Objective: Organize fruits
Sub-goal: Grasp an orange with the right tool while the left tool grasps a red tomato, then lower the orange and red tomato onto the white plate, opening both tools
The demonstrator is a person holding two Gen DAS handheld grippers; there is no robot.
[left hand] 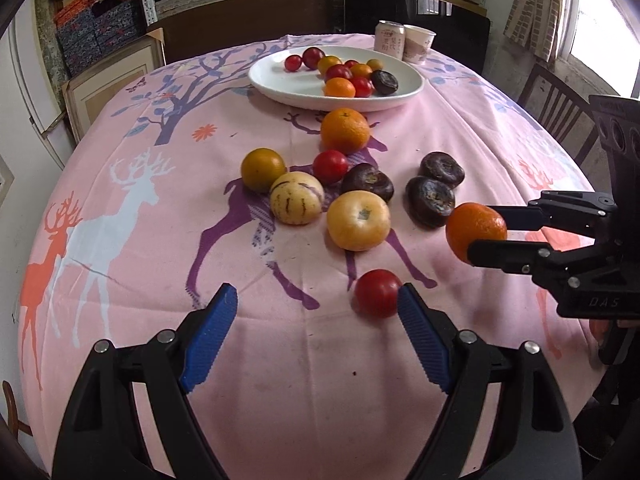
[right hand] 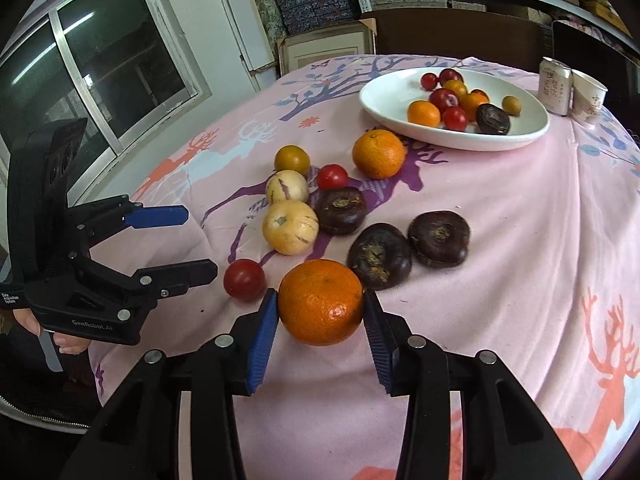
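Note:
My right gripper (right hand: pixel 321 312) is shut on an orange mandarin (right hand: pixel 321 301), seen from the left wrist view too (left hand: pixel 476 230). My left gripper (left hand: pixel 316 300) is open and empty, its right finger beside a red tomato (left hand: pixel 378 292); it shows at the left of the right wrist view (right hand: pixel 196 240). Loose on the pink cloth lie a second mandarin (left hand: pixel 345 130), two pale melons (left hand: pixel 296 197) (left hand: pixel 358 220), a yellow-brown fruit (left hand: pixel 262 169), another tomato (left hand: pixel 330 166) and three dark purple fruits (left hand: pixel 367 182). A white plate (left hand: pixel 280 76) at the far side holds several small fruits.
A drink can (left hand: pixel 390 39) and a paper cup (left hand: pixel 418 43) stand behind the plate. Chairs (left hand: pixel 560 112) ring the round table. Shelves with boxes fill the back wall. A window is on one side.

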